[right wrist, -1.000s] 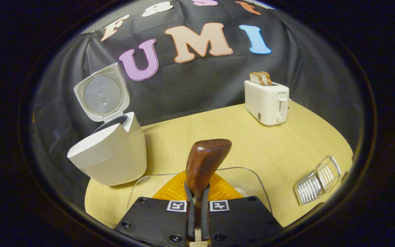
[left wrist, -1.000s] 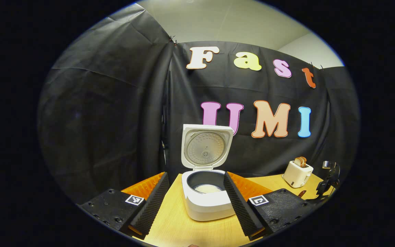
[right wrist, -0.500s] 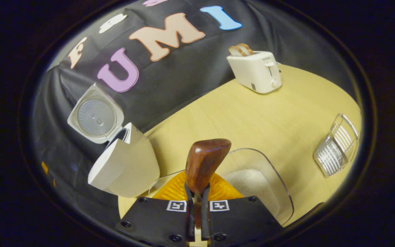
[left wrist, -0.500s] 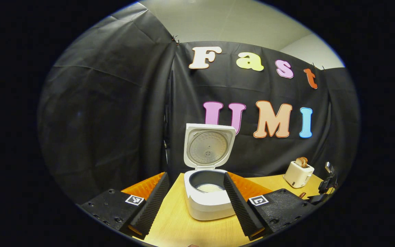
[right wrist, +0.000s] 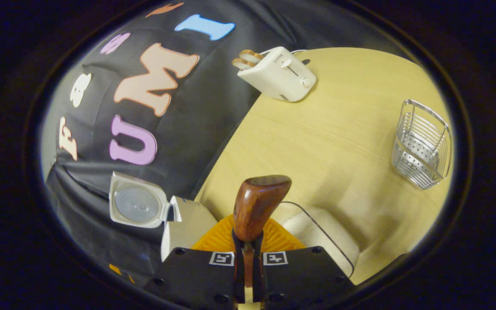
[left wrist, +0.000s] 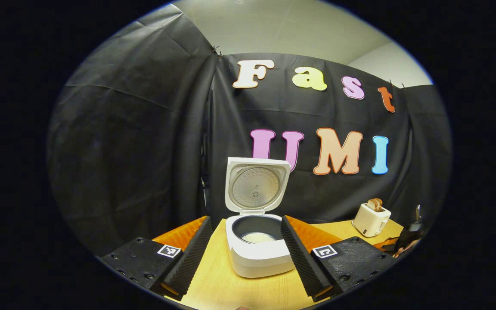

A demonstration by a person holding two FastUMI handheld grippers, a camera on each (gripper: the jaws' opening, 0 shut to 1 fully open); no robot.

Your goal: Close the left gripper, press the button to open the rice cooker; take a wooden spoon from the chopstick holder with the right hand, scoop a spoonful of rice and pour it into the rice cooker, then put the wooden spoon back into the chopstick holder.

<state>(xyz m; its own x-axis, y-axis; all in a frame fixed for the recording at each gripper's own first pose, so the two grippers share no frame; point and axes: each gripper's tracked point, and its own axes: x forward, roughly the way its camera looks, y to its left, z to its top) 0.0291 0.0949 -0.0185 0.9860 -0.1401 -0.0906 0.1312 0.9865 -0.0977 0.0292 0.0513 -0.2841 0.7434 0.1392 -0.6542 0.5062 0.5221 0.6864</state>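
Right tool [right wrist: 248, 262]: fingers pressed together on the handle of the wooden spoon [right wrist: 254, 209], whose brown bowl stands up just ahead of the fingertips.

Clear container of rice [right wrist: 330, 241]: directly beneath and beyond the spoon, on the tabletop [right wrist: 317, 137]; white rice lies inside.

Rice cooker, right gripper view [right wrist: 183, 224]: left of the spoon, lid [right wrist: 136, 206] swung open.

Chopstick holder [right wrist: 422, 144]: wire basket, at right on the tabletop, well apart from the spoon.

Toaster [right wrist: 278, 75]: far edge of the tabletop near the black cloth wall, two slices of bread in its slots.

Left tool [left wrist: 244, 254]: fingers spread wide, gripping nothing, held low over the tabletop [left wrist: 230, 288].

Rice cooker, left gripper view [left wrist: 257, 249]: seen between the spread fingers, just beyond them; lid [left wrist: 255, 187] upright and open, a little white rice at the bottom of the dark inner pot.

Toaster, left gripper view [left wrist: 370, 218]: far right, by the cloth wall.
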